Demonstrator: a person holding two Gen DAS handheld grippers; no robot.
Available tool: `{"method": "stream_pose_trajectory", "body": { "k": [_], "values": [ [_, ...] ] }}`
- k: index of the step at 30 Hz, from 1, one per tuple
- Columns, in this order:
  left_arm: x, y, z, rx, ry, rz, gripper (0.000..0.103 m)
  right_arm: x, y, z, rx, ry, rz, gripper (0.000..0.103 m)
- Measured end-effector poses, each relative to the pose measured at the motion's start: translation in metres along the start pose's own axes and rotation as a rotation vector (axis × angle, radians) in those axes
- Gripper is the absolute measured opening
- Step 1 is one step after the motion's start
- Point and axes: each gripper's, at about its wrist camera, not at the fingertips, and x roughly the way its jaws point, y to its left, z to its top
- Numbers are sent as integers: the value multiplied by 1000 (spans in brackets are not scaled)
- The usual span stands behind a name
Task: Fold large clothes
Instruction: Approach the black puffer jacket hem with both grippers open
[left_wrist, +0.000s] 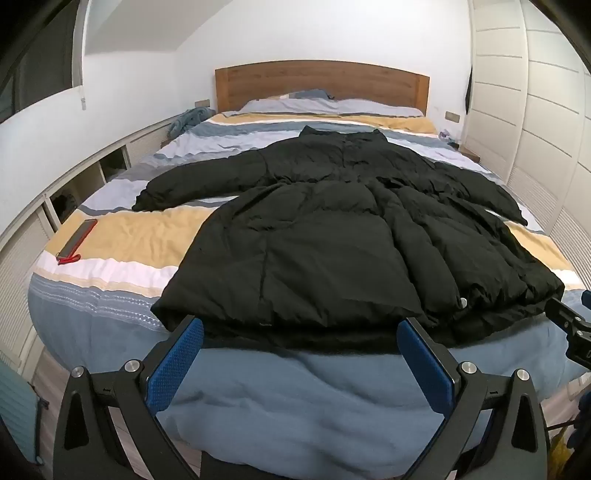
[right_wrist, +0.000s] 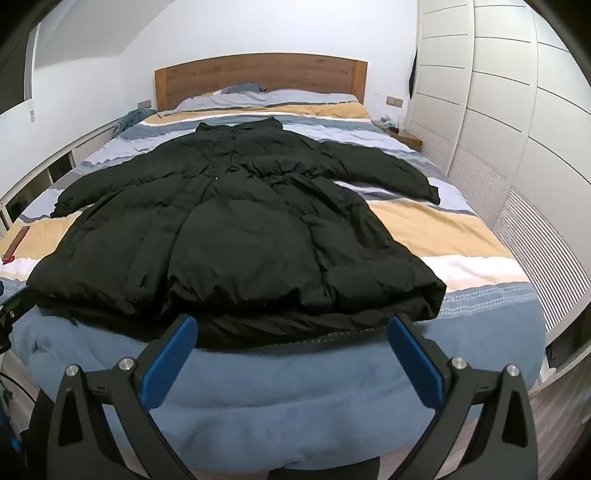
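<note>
One bed (left_wrist: 122, 236) fills most of both views — striped cover in blue, grey, yellow and white, with a wooden headboard (left_wrist: 321, 83) at the far end and white wardrobe doors (left_wrist: 535, 122) along the right side. Spread flat across the cover lies a black puffer coat (left_wrist: 325, 236), collar toward the headboard, hem at the near edge, both sleeves stretched out to the sides. Left gripper (left_wrist: 299, 326) — jaws wide apart, blue pads facing each other, nothing between them; fingertips just short of the coat's hem, over the blue foot of the cover. Right gripper (right_wrist: 291, 325) — same, fully spread and empty, near the hem's right half. A red-edged phone (left_wrist: 79, 238) rests on the yellow stripe, well left of the coat.
</note>
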Motion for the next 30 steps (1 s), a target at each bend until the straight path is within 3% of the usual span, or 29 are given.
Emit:
{"method": "stream_pose_trajectory", "body": {
  "k": [9,30],
  "values": [
    [-9,7,3,-5,-22,5,102,-9,2,4,-11,-21,-3,103],
    [10,8,20,-7,-1,0,102,24,-5,9,29,25,43,103]
  ]
}}
